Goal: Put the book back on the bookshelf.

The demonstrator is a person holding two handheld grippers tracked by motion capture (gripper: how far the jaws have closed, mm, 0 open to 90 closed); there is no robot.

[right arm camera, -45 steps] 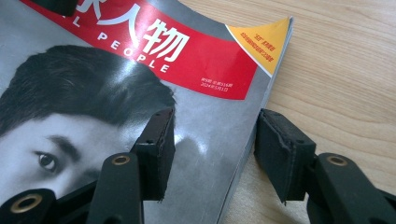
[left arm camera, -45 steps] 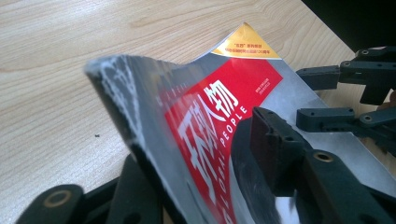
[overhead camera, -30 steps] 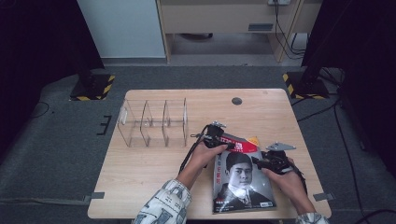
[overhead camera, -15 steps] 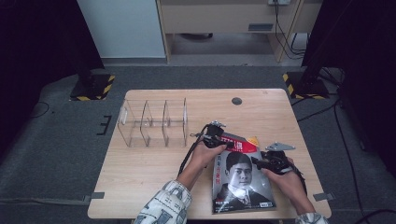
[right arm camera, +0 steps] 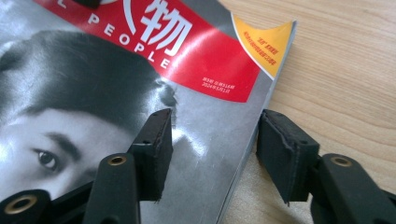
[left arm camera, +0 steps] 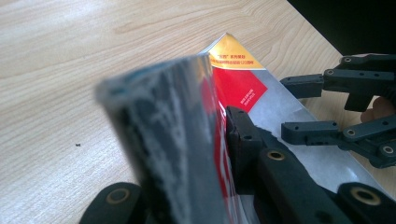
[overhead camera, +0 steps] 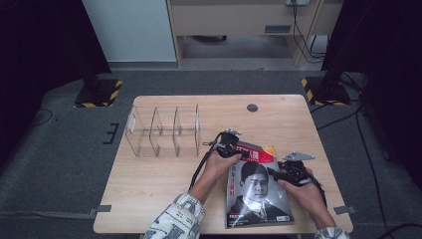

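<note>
- Lower right of the high view, nearest the person: the magazine point(overhead camera: 256, 191) lies flat on the wooden table point(overhead camera: 164, 184) with its portrait cover up, in the same spot as a second ago; its bottom edge comes close to the table's front edge.
- The right gripper point(right arm camera: 212, 149) sits at the magazine's right edge, right of centre in the high view, where it was a second ago. Its jaws have just been opening a little — in the right gripper view they stand apart, one over the cover and one off the page edge over bare wood, neither pad pressing.
- The left gripper point(overhead camera: 230, 144) is at the magazine's top left corner, at frame centre. Its jaws have just been closing and are now clamped on that corner, which is lifted and curls up between the pads in the left gripper view point(left arm camera: 187, 140).
- That raised corner is a close blur there, so its print cannot be read, and it hides one of the jaws.
- Both hands cover the grippers' bodies in the high view.
- Farther back, upper left of the table: the clear divided organiser point(overhead camera: 164, 130) stands unchanged, well apart from the magazine.
</note>
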